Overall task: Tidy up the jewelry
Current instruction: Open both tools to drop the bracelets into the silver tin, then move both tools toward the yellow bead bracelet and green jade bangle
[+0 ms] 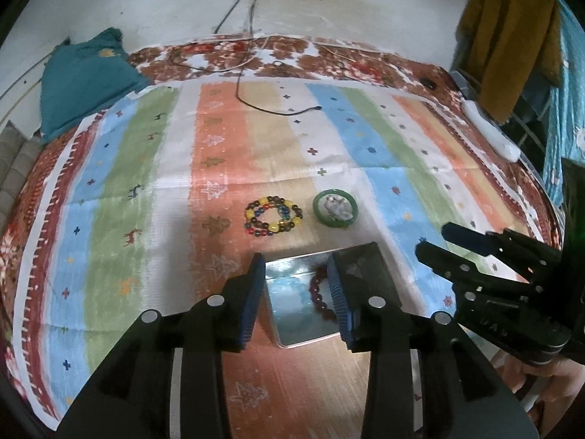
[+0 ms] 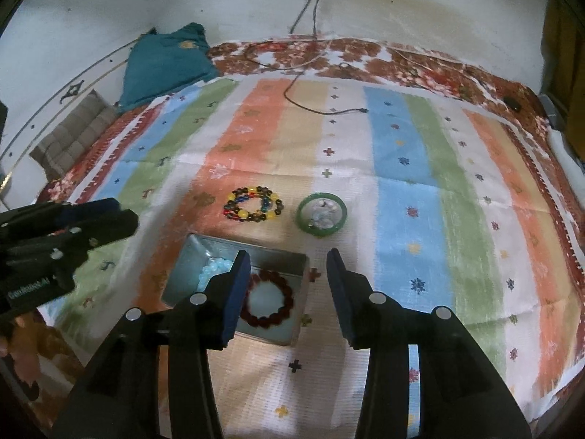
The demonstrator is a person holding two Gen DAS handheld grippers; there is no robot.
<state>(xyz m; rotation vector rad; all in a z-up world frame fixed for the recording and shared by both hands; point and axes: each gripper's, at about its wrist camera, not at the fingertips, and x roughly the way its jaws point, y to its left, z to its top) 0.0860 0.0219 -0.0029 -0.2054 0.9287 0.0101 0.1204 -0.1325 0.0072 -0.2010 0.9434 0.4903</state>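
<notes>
On striped cloth (image 2: 402,183) | near: metal tin (image 2: 190,256) holds dark red bead bracelet (image 2: 268,301), pale blue bracelet (image 2: 214,270) | beyond: multicolored bracelet (image 2: 253,204), green bangle (image 2: 321,214) | left gripper (image 1: 297,298), right gripper (image 2: 289,296): jaws wide apart, empty
</notes>
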